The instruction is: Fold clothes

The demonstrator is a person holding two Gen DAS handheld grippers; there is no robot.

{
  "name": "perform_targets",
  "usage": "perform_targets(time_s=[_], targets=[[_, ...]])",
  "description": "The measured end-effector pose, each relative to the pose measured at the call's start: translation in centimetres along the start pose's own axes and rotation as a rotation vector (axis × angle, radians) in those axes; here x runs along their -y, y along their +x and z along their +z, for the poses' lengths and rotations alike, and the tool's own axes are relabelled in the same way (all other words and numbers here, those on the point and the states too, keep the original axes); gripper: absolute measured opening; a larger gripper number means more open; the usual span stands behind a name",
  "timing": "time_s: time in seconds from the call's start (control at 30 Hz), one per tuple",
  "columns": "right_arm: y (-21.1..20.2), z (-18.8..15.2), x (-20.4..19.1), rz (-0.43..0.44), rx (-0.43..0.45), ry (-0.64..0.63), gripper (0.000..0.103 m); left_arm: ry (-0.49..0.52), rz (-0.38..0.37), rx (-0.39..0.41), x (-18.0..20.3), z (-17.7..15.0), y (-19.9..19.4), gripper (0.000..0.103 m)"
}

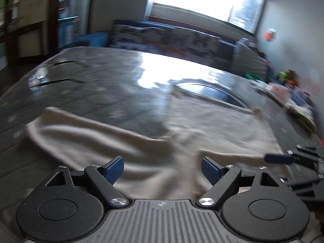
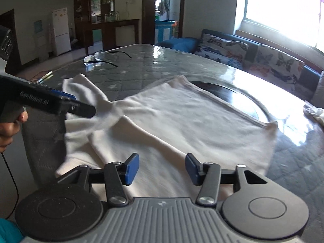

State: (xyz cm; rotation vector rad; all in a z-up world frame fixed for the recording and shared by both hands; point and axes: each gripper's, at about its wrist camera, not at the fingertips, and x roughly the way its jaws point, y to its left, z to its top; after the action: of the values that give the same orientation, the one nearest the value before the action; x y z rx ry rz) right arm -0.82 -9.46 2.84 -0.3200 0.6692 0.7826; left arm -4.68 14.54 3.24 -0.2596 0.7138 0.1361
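The white shirt lies spread on the desk, long axis running from the right tongs out toward the sofa. Its sleeve points left toward the glasses. Left tongs hang nearest that sleeve. Both tongs stand apart, gripping nothing, just above the near hem.

Black hand-held gripper w/ blue pads, grey ribbed base.

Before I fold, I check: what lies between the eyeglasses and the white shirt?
Only bare quilted table cover separates the eyeglasses from the white shirt, in the right wrist view.
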Motion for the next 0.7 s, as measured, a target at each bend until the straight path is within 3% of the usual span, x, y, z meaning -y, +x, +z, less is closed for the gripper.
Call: perform_targets(time_s=[0.27,0.47,0.7], targets=[[2.5,0.3,-3.3,0.052,-0.028,-0.054,0.056,-0.125,0.177,0.026,-5.9,0.5,-0.3,0.089],[1.5,0.4,-3.3,0.055,-0.011,-0.041,0.057,-0.223,0.296,0.051,-10.1,1.3,0.2,0.087],[0.2,0.4,-2.9,0.050,0.008,-0.027,0.058,-0.350,0.347,0.037,-13.5,2.4,1.5,0.075]])
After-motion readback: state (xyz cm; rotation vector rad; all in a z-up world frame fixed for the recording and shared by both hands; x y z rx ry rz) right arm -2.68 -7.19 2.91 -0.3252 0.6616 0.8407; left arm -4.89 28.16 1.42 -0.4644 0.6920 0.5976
